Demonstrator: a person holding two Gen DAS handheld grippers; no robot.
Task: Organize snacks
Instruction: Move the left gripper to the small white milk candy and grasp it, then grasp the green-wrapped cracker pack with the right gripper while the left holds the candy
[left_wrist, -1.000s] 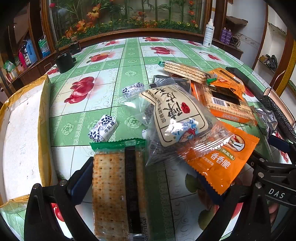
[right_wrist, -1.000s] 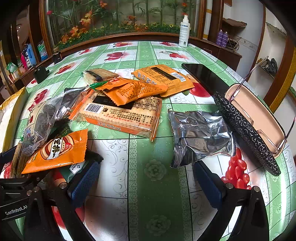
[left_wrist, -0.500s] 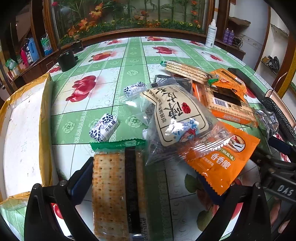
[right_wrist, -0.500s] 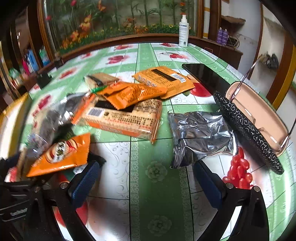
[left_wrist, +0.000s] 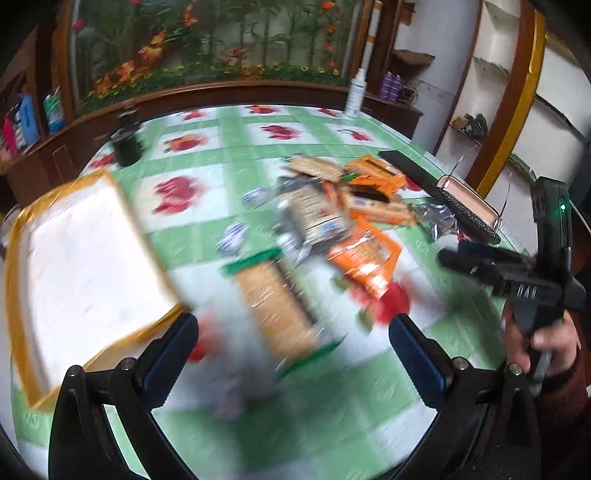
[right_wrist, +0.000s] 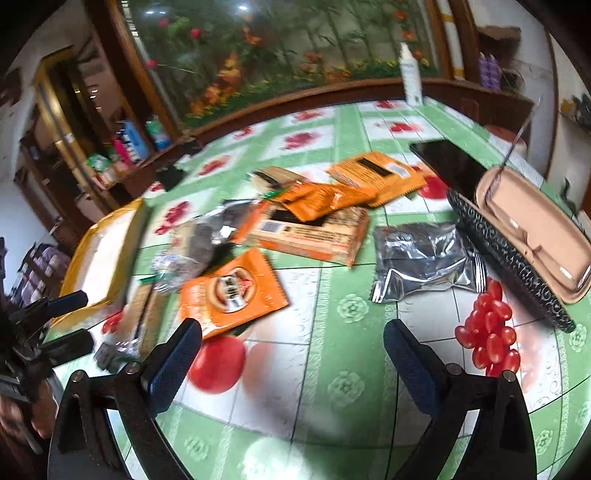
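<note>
A heap of snack packs lies mid-table. In the blurred left wrist view, a long cracker pack (left_wrist: 277, 299) with green ends lies just ahead of my left gripper (left_wrist: 293, 332), which is open, empty and raised above it. Behind the crackers are an orange pack (left_wrist: 364, 262) and a clear bag with a beige label (left_wrist: 317, 218). My right gripper (right_wrist: 291, 332) is open and empty above bare tablecloth, with the orange pack (right_wrist: 231, 291) ahead on its left and a silver pack (right_wrist: 424, 254) ahead on its right. A large orange cracker pack (right_wrist: 314, 236) lies beyond.
A white box with a yellow rim (left_wrist: 81, 266) sits at the table's left edge. An open glasses case (right_wrist: 524, 236) and a dark phone (right_wrist: 447, 162) lie on the right. A white bottle (right_wrist: 410, 77) stands at the far edge. A hand (left_wrist: 543, 332) holds the right gripper (left_wrist: 452, 251).
Both grippers have lifted and drawn back from the snacks, so more of the table shows. The left one swung towards the white box. The packs stay where they were.
</note>
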